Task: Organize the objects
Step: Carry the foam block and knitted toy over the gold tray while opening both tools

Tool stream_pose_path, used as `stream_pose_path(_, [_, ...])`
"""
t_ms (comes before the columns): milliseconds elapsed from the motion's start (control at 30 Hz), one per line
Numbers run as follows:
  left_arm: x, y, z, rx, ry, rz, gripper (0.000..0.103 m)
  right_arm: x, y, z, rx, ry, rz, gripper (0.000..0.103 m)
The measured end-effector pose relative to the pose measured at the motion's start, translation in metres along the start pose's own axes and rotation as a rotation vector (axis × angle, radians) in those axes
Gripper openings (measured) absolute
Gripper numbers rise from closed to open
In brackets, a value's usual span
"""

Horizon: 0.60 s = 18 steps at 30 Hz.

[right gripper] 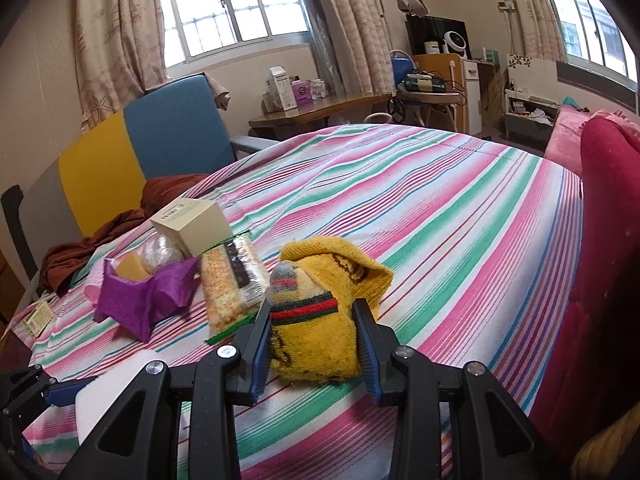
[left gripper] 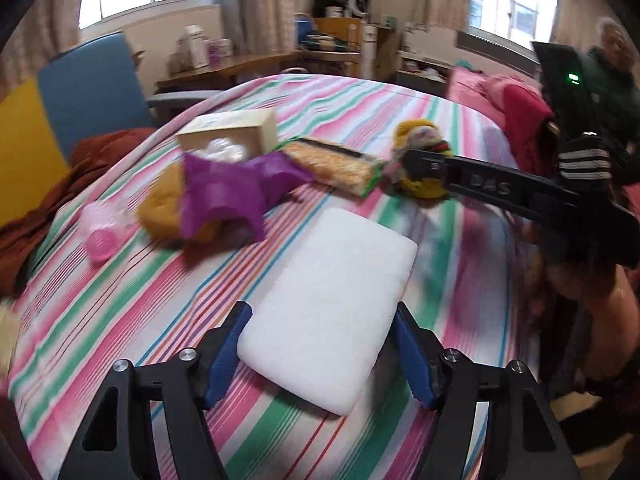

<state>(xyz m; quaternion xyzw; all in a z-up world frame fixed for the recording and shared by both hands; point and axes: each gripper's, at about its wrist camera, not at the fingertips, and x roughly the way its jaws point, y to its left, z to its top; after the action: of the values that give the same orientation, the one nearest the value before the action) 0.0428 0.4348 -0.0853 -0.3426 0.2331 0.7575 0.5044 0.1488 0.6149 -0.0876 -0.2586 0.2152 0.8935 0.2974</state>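
White pad (left gripper: 332,308) lies between the left tool's (left gripper: 324,356) parted fingers.

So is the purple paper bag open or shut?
Open: the purple paper bag gapes at the top, with a yellow block showing inside.

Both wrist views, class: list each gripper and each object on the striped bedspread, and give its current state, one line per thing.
Left gripper: open, jaws straddling the pad, not clearly pressing.
White foam pad: lying flat on the bedspread.
Right gripper: shut on the sock.
Yellow knitted sock: bunched up, resting on the bedspread.
Purple bag: open, crumpled.
Cream box: closed.
Cracker packet: lying flat, looks sealed.
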Motion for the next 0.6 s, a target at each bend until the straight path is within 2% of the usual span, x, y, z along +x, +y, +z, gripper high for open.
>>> stream_pose_path(100, [-0.011,0.015,-0.012,-0.091,-0.023,0.060,0.070,-0.008,0.006,-0.003,0.015,0.018,0.054,0.037])
stream_pose_path(333, [-0.045,0.042,-0.040,-0.297,-0.087,0.090,0.070,-0.034,0.038,-0.014,0.021,0.057,0.163,0.036])
stream_pose_path(600, [-0.097,0.048,-0.076,-0.346,-0.147,0.160,0.070,-0.052,0.092,-0.032,0.001,0.122,0.290,0.036])
